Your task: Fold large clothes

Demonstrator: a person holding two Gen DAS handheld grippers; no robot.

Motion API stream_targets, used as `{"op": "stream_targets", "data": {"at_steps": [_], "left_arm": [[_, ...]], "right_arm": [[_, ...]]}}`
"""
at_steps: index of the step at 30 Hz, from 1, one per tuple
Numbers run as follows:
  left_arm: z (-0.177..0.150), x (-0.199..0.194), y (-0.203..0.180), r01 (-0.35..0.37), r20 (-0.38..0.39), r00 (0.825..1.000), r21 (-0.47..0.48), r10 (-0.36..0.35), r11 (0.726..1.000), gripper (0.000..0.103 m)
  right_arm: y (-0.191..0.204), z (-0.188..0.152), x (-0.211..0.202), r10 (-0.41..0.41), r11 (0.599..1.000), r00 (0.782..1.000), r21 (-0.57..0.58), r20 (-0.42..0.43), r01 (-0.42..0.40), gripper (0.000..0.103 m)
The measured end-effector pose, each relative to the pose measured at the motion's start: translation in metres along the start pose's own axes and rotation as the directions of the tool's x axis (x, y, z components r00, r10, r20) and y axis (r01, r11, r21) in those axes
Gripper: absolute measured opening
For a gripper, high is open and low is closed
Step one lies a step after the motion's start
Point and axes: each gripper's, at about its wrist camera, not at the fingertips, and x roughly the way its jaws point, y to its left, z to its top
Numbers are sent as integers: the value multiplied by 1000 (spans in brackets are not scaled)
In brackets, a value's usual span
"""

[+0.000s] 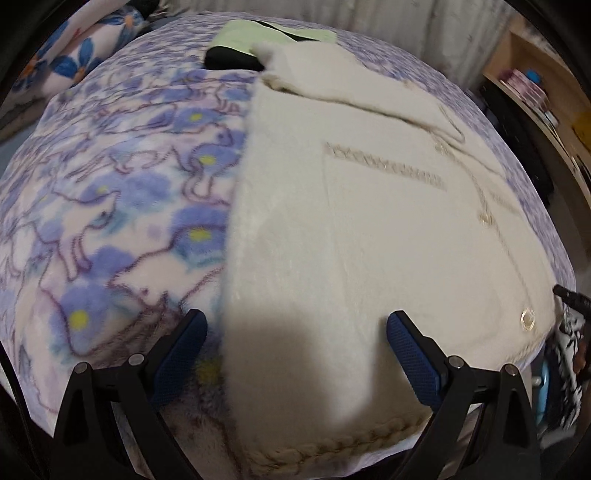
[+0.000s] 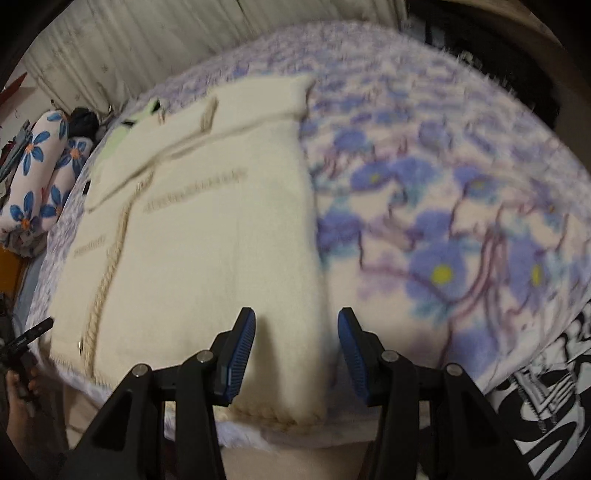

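Spread flat across a fleece blanket (image 1: 122, 206) printed with blue and purple flowers, a cream knit cardigan (image 1: 369, 240) lies with both sleeves already folded over its chest, braided trim running down the front and along the hem. Beyond the collar, a pale green cloth (image 1: 273, 33) and a dark item (image 1: 231, 59) sit on the blanket near the head of the bed, just clear of the cardigan. Rolled bedding with bold blue flowers (image 2: 40, 177) lies off the bed's far left in the right wrist view, beside a pale ribbed wall (image 2: 147, 40). Wooden shelving (image 1: 535, 85) holding small blurred items stands to the right in the left wrist view. A black-and-white printed fabric (image 2: 546, 398) shows at the lower right edge; its pattern is too smeared to read as lettering, and no other writing can be made out.

The left gripper (image 1: 295, 354) hangs with its blue-padded jaws spread wide, straddling the cardigan's left side edge near the hem, holding nothing. The right gripper (image 2: 296, 350) is moderately open over the garment's right side edge, also empty; whether either one touches the cloth cannot be told.
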Motion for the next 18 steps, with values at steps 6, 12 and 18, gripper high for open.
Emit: {"op": "stream_targets", "data": {"at_steps": [6,12,18], "left_arm": [[1,4,13,101,-19,995,-38,-101,994,89],[2,-2,17,178,-33,983,-37,-179,983,49],[6,15,20,231,-52,971,-55,-234,971,73]], "right_arm": [[-7,-5,9,184,983,982,22,-40,-184,33],[8,-4,26,253,967,964,-10,-86,-255,31],[12,-1,35,248,969,966,26,-71,-247,27]]}}
